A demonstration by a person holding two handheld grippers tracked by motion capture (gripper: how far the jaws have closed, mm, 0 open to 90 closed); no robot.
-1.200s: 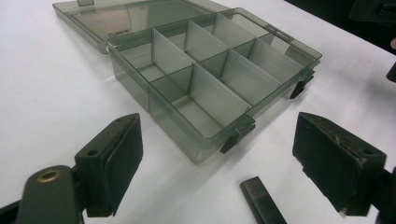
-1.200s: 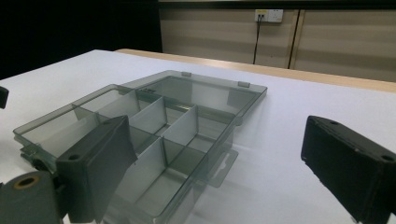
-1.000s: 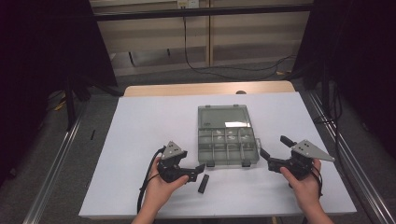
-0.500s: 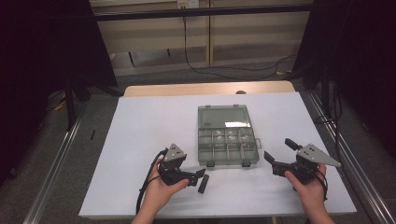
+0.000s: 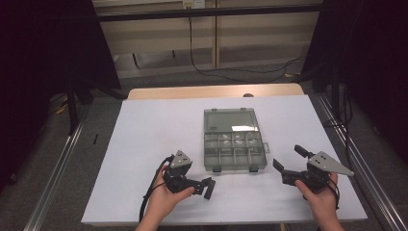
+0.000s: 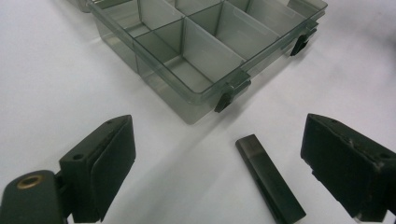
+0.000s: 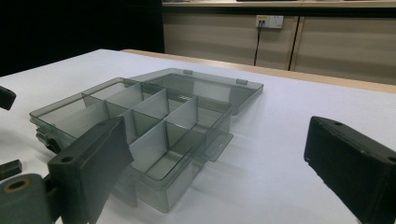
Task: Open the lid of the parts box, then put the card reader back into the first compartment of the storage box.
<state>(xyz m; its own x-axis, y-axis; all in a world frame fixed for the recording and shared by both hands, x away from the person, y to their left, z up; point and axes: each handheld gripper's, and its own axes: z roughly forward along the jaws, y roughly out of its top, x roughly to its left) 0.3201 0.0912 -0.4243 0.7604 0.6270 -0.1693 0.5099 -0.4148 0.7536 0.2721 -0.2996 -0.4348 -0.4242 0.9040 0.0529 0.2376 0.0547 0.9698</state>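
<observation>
A clear grey compartment box point(image 5: 234, 150) lies with its lid point(image 5: 230, 119) folded flat toward the far side, and its cells look empty. A small black bar point(image 5: 209, 192) lies flat on the white table point(image 5: 144, 134) just in front of the box's near left corner. My left gripper point(image 5: 206, 186) is open with its jaws on either side of that bar. In the left gripper view the bar point(image 6: 268, 179) lies between the spread jaws of the gripper point(image 6: 219, 140), untouched, with the box point(image 6: 201, 51) beyond. My right gripper point(image 5: 288, 158) is open, right of the box, holding nothing; in its own view the gripper point(image 7: 217, 135) faces the box point(image 7: 140, 121).
The table's near edge point(image 5: 216, 224) runs just below both hands. A wooden strip point(image 5: 216, 91) borders the far side. Metal rails point(image 5: 53, 173) run along the floor on both sides. Cables point(image 5: 202, 57) lie behind the table.
My left gripper has slid right and slightly nearer, so the black bar now lies between its jaws. My right hand has drawn back toward the near edge.
</observation>
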